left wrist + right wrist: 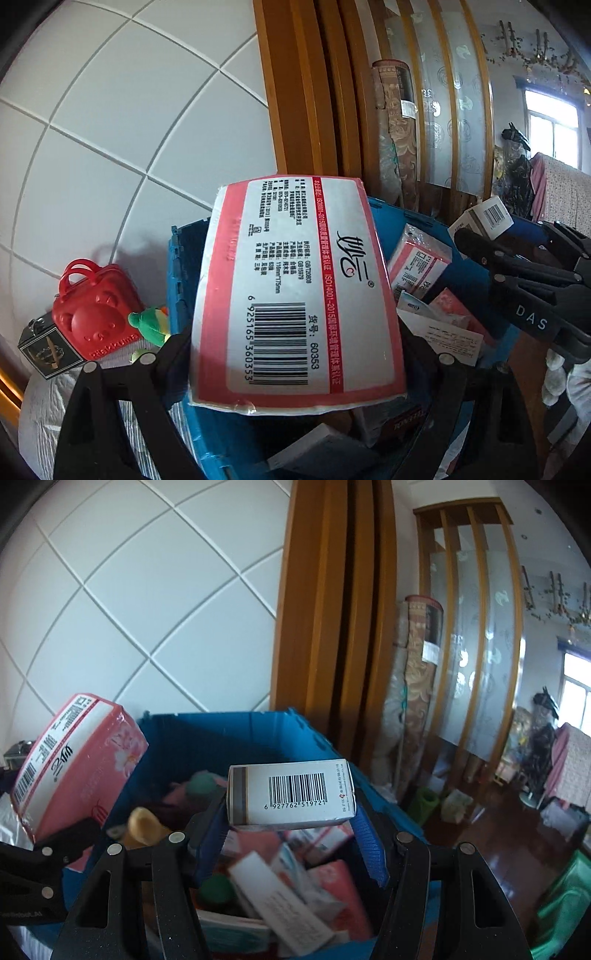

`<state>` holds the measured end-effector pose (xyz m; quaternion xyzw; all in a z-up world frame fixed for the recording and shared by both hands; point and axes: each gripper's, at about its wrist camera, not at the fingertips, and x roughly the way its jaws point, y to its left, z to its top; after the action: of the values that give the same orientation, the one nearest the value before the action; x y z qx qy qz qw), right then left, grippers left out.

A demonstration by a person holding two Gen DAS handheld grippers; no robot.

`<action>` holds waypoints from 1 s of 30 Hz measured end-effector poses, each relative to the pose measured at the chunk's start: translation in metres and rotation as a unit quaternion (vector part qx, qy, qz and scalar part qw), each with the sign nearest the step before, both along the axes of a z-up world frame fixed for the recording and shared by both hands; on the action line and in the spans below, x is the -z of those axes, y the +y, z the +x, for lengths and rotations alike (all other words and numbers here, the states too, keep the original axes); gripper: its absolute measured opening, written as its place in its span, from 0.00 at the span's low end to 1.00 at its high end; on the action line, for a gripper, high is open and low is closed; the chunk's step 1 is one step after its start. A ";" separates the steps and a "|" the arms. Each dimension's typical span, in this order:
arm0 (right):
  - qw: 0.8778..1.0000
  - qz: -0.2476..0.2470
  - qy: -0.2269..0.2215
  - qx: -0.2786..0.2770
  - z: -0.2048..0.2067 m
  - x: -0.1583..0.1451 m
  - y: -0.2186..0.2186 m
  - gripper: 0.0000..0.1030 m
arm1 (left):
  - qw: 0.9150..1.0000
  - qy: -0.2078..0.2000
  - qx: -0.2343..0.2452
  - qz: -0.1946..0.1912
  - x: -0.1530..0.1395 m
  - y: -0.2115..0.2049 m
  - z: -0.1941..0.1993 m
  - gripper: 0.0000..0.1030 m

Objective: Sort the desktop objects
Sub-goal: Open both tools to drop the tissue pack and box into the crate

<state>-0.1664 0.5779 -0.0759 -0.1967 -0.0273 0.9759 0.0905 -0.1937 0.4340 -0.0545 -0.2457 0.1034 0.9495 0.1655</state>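
Observation:
My left gripper (295,354) is shut on a red-and-white tissue pack (295,291) with a barcode, held above the blue bin (177,273). The pack also shows at the left of the right wrist view (77,760). My right gripper (291,812) is shut on a small white box (291,794) with a barcode, held over the blue bin (229,734). That box and the right gripper show at the right of the left wrist view (484,218). The bin holds several packs, boxes and a green-capped bottle (218,886).
A red bear-shaped case (96,314), a green plush toy (151,325) and a small black box (48,347) sit left of the bin on a striped cloth. A white tiled wall and wooden frame (306,92) stand behind. A rolled carpet (413,701) leans at the right.

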 end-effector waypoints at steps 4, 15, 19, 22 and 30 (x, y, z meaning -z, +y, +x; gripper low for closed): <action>1.000 0.000 -0.026 -0.005 -0.006 0.019 0.023 0.61 | 1.000 -0.017 -0.002 -0.016 0.009 0.025 -0.006 0.89; 0.998 -0.012 -0.057 -0.013 -0.021 0.045 0.054 0.65 | 0.999 -0.033 -0.014 -0.039 0.021 0.048 -0.009 0.91; 0.999 -0.013 -0.051 -0.013 -0.016 0.042 0.054 0.81 | 0.999 -0.024 -0.018 -0.036 0.016 0.045 -0.005 0.93; 0.999 -0.010 -0.044 -0.013 -0.010 0.037 0.050 0.87 | 0.999 -0.021 -0.021 -0.032 0.013 0.041 -0.002 0.94; 0.999 -0.004 -0.040 -0.009 0.006 0.029 0.036 1.00 | 1.000 -0.015 -0.003 -0.018 0.007 0.021 0.013 0.94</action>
<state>-0.1606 0.6144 -0.1045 -0.2359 -0.0290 0.9680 0.0801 -0.1804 0.4553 -0.0613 -0.2635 0.1176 0.9440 0.1597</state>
